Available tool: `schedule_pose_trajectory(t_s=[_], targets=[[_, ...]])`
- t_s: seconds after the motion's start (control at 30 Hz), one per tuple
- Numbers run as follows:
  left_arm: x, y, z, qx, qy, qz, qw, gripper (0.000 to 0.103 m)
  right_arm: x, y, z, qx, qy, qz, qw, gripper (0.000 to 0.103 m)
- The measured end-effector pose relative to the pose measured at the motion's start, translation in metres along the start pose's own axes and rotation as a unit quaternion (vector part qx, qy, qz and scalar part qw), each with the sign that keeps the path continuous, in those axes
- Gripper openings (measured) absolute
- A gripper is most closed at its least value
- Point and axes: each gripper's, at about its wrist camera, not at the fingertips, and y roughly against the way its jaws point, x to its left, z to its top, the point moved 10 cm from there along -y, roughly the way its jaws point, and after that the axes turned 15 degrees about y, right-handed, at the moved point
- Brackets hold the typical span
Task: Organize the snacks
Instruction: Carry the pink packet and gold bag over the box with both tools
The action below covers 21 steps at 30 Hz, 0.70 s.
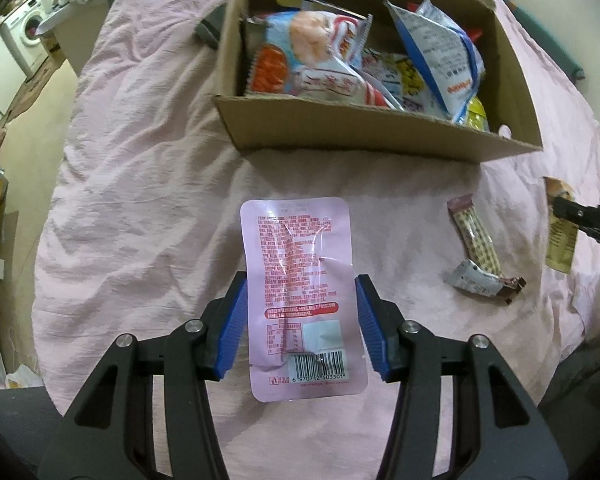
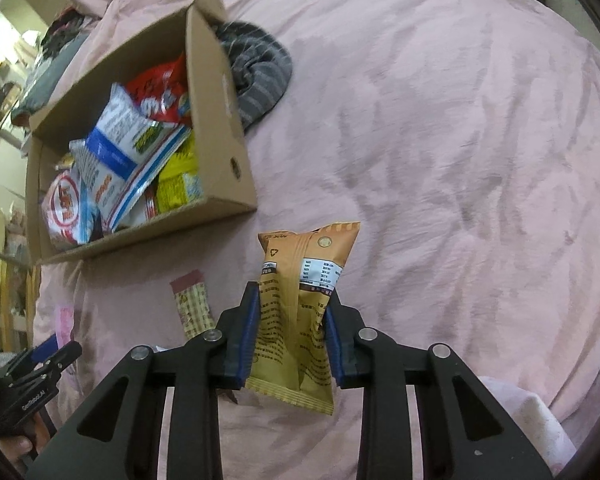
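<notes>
A pink snack packet (image 1: pixel 302 296) lies flat on the pink sheet between the open jaws of my left gripper (image 1: pixel 299 322); small gaps show on both sides. My right gripper (image 2: pixel 292 332) is shut on an orange snack bag (image 2: pixel 304 300) and holds it above the sheet. A cardboard box (image 1: pixel 364 136) holding several snack bags stands behind, also in the right wrist view (image 2: pixel 220 120). A checked bar wrapper (image 1: pixel 478 240) and a small grey packet (image 1: pixel 470 280) lie to the right of the pink packet. The bar also shows in the right wrist view (image 2: pixel 192 304).
The pink sheet (image 2: pixel 440 140) covers the whole bed. A grey striped cloth (image 2: pixel 256 76) lies behind the box. My right gripper with the orange bag shows at the right edge of the left wrist view (image 1: pixel 572 216). A washing machine (image 1: pixel 26 40) stands far left.
</notes>
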Motion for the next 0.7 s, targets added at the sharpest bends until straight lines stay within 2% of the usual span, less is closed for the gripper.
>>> schedule_pose_trajectory(t_s=[0.1, 0.33, 0.53, 0.7], targets=[[0.001, 0.002, 0.006, -0.011, 0.009, 0.001, 0.9999, 0.048, -0.009, 0.007, 0.012, -0.033, -0.025, 0.011, 0.999, 0.031], [-0.002, 0.014, 0.015, -0.045, 0.022, -0.006, 0.9987, 0.048, -0.011, 0.062, 0.045, -0.161, -0.054, 0.041, 0.985, 0.031], [-0.017, 0.041, 0.025, -0.076, 0.02, -0.029, 0.9965, 0.048, -0.001, 0.073, 0.057, -0.185, -0.049, 0.067, 0.979, 0.031], [-0.03, 0.077, 0.057, -0.12, 0.024, -0.054, 0.991, 0.048, 0.022, 0.084, 0.072, -0.211, -0.029, 0.09, 0.973, 0.031]])
